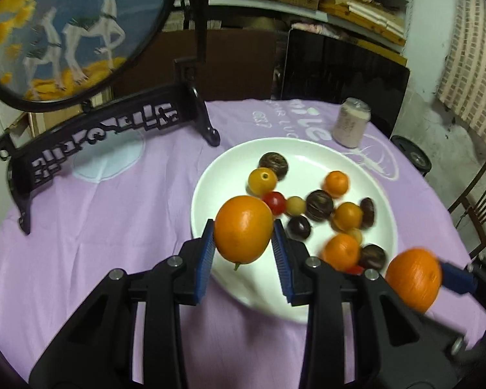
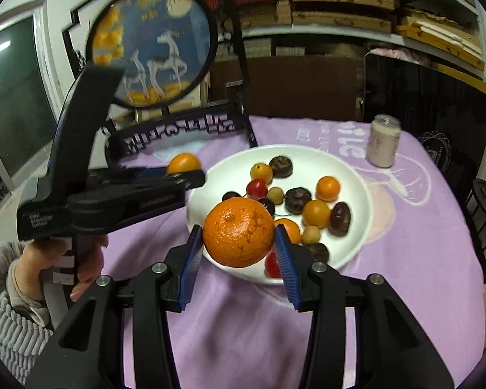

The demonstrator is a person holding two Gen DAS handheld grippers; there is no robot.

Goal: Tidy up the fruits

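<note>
My left gripper [image 1: 243, 238] is shut on a smooth orange [image 1: 244, 229] and holds it above the near left rim of a white plate [image 1: 210, 175]. My right gripper [image 2: 238, 243] is shut on a dimpled orange [image 2: 238, 231] above the plate's near rim [image 2: 356, 175]. The plate holds several small fruits: oranges, a red tomato [image 1: 274, 202], yellow ones and dark brown ones. The right gripper's orange also shows in the left wrist view [image 1: 414, 278]. The left gripper and its orange [image 2: 183, 163] also show in the right wrist view, left of the plate.
A purple cloth [image 1: 113, 227] covers the round table. A black carved stand with a round painted deer panel [image 1: 90, 123] stands at the back left. A pale can [image 1: 351, 122] stands behind the plate. A dark chair back and shelves lie beyond.
</note>
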